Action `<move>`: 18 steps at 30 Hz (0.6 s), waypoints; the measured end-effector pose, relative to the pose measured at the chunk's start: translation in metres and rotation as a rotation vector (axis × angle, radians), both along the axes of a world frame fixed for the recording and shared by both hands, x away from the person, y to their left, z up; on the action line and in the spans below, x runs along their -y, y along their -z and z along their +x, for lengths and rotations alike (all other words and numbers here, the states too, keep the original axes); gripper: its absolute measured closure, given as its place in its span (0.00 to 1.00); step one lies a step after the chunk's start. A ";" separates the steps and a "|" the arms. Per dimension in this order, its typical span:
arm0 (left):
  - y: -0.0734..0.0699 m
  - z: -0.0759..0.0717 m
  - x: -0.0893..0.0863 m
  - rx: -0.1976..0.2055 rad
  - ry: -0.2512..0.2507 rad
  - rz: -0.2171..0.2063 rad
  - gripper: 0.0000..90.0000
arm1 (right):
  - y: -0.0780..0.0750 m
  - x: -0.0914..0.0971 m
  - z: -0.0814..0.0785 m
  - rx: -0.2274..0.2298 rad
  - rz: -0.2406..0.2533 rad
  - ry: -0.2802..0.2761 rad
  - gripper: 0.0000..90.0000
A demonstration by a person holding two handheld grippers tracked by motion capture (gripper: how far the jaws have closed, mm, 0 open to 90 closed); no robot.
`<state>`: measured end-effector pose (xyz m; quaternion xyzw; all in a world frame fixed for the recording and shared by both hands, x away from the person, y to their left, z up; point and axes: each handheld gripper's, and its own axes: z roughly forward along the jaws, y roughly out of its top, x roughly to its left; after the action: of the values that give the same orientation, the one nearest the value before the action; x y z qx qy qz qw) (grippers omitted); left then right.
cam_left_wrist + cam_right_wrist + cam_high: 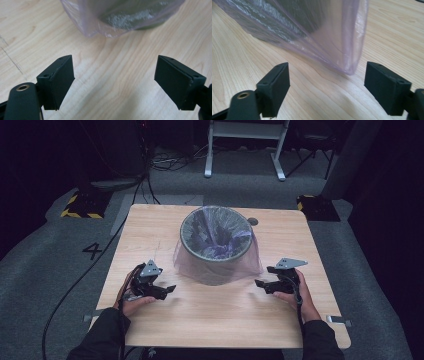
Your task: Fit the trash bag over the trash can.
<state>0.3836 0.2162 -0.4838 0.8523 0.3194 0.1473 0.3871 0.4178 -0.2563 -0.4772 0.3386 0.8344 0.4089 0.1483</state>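
Observation:
A round dark bin (216, 245) stands on the wooden table (220, 315), lined with a thin purple plastic bag (248, 260) whose edge hangs down outside it. My left gripper (170, 290) is to the bin's left, near the table surface, open with nothing between its jaws. In the left gripper view the bag (90, 25) and the bin's base (135, 18) lie ahead of the left gripper (113, 82). My right gripper (258, 284) is to the bin's right, also open and holding nothing. The bag's hanging corner (347, 60) droops just beyond the right gripper (325, 87).
A small round grommet (253, 221) sits in the table behind the bin. Cables (90, 270) trail over the grey carpet at the left. A white frame (245, 145) and two yellow-and-black striped bases (82, 205) stand beyond the table.

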 end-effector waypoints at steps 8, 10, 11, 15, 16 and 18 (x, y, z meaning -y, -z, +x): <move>0.010 -0.012 0.003 -0.053 0.035 0.072 0.17 | -0.016 0.015 -0.008 0.051 0.083 0.031 0.22; 0.012 -0.014 0.003 -0.060 0.037 0.068 0.18 | -0.020 0.015 -0.010 0.070 0.097 0.037 0.22; 0.013 -0.015 0.002 -0.064 0.036 0.069 0.17 | -0.022 0.014 -0.010 0.081 0.094 0.038 0.22; 0.016 -0.015 0.002 -0.081 0.036 0.070 0.17 | -0.033 0.011 -0.012 0.118 0.093 0.027 0.22; 0.017 -0.015 0.002 -0.080 0.035 0.063 0.17 | -0.036 0.010 -0.012 0.127 0.093 0.030 0.22; 0.017 -0.015 0.001 -0.079 0.031 0.058 0.17 | -0.045 0.007 -0.012 0.145 0.093 0.021 0.22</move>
<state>0.3683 0.2150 -0.5007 0.8732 0.3168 0.1168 0.3515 0.4061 -0.2631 -0.4323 0.3233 0.7980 0.4690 0.1968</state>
